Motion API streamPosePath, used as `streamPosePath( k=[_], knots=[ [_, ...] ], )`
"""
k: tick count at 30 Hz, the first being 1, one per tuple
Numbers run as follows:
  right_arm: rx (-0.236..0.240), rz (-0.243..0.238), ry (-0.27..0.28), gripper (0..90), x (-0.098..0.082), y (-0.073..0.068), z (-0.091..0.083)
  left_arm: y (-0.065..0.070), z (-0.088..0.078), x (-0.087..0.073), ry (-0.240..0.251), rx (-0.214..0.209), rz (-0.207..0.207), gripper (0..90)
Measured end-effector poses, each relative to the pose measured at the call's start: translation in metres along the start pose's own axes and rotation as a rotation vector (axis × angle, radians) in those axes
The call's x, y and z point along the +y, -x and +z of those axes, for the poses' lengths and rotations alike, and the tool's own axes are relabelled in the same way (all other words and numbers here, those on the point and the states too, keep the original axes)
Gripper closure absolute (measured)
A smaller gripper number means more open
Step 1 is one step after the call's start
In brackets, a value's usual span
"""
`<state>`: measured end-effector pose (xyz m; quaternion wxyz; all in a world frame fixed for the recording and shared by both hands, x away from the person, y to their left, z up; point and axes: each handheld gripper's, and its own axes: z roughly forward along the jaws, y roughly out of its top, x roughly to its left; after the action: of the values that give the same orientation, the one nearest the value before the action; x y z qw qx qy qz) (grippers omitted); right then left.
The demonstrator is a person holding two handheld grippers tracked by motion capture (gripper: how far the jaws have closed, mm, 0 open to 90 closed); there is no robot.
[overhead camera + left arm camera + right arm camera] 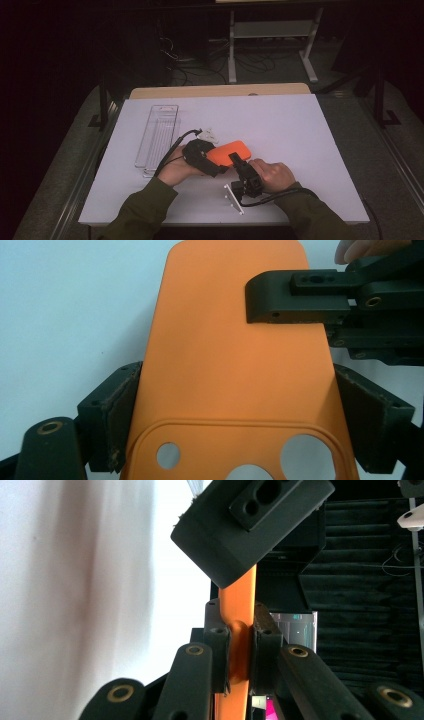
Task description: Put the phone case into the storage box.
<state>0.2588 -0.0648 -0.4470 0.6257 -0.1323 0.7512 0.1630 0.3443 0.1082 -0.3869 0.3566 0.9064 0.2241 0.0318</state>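
The left hand-held gripper [212, 159] is clamped across the width of an orange silicone phone case [229, 152], its two pads pressing on the case's long edges just above the camera cut-outs, as the left gripper view shows. The right hand-held gripper [239, 163] comes in from the near right and pinches the case through its thickness at one side edge; in the right gripper view its jaws stand close together with the thin orange wall squeezed between the pads [220, 645]. So the case is held by both tools at once, lifted a little off the white tabletop [300, 150], roughly in the middle of it and slightly toward the near side.

Both of the person's hands sit close together around the case, green sleeves reaching in from the near edge. To the far left of the hands lies a long clear plastic tray [157, 140], empty as far as I can tell, well apart from the case. Behind the tabletop there is a dark room with cables and a metal frame.

As I judge it, the picking-up is done and the two-tool grip is secured; what remains looks like the real work, perhaps flexing or turning the case, or carrying it over to the clear tray. No phone is in sight.
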Motion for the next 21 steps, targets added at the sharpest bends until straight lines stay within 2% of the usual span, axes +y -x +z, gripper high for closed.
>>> streamPosePath(
  k=[4,5,6,7,9,13,15,17,21],
  knots=[
    [-0.004,-0.003,0.001,80.6,0.0001,-0.0003,0.0002,-0.0004,0.0001,-0.0003,0.002,-0.002,-0.001,15.1],
    [-0.005,-0.005,0.002,80.5,0.0001,-0.0004,0.0001,0.0008,0.0011,-0.0005,0.019,-0.004,-0.021,15.1],
    [-0.006,-0.003,0.002,80.5,0.0001,-0.0005,0.0,0.0005,0.0009,-0.0006,0.022,-0.005,-0.022,15.0],
    [-0.009,-0.005,0.003,80.5,-0.0001,-0.0003,0.0,-0.0016,-0.0009,-0.0005,0.005,-0.006,0.007,15.0],
    [-0.014,-0.005,0.006,80.5,-0.0004,0.0006,-0.0002,0.0005,0.0003,-0.0009,0.046,-0.012,-0.029,14.9],
    [-0.019,-0.005,0.01,80.6,-0.0005,0.0016,-0.0007,-0.0002,-0.0011,-0.0014,0.047,-0.017,-0.01,14.5],
    [-0.019,-0.007,0.01,81.1,-0.0004,0.0015,-0.0007,0.0018,-0.0003,-0.0016,0.056,-0.011,-0.016,13.9],
    [-0.013,-0.003,0.008,81.1,-0.0006,0.0002,-0.0008,0.0012,-0.0009,-0.0017,0.049,-0.015,0.005,13.6],
    [-0.008,-0.006,0.007,81.0,-0.001,0.0003,-0.0001,0.0015,-0.0023,-0.0016,0.06,-0.026,-0.001,11.0]
  ],
)
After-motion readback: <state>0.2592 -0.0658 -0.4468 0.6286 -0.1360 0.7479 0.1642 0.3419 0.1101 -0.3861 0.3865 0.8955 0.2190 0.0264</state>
